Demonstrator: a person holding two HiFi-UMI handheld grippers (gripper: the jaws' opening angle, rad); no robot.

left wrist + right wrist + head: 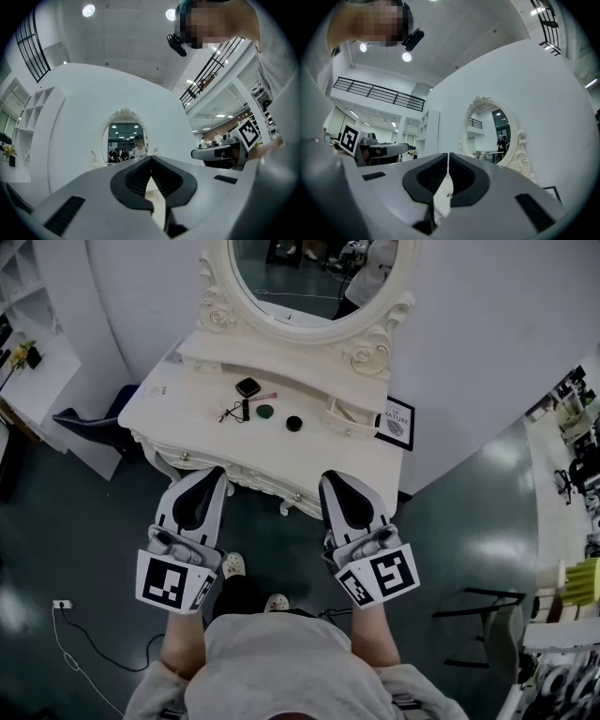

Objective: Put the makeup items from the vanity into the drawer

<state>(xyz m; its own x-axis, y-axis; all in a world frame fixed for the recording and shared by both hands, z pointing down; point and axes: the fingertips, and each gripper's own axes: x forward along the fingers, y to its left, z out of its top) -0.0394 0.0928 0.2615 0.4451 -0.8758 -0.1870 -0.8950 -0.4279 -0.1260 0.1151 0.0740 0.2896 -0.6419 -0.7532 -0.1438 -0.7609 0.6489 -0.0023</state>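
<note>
Lying on vanity (164,407), makeup items (265,412) well beyond closed fingers (200,501).

Cream vanity (187,418) with a carved front edge, set against a white wall, oval mirror (314,282) rising from the 12 o'clock side. Near the middle of the top, a small cluster:

- Black square compact (247,386) at 12 o'clock of the cluster.
- Pink stick (263,397) just beside it, toward 4 o'clock.
- Green round pot (264,412) below that.
- Black round pot (294,424) near the green one, at 4 o'clock from it.
- Small black piece with a thin cord (236,412) at 9 o'clock of the green pot.

Toward 3 o'clock, a cream open-topped tray (349,418), contents too small to tell. At the far 3 o'clock end, a dark-framed card (397,422).
</note>
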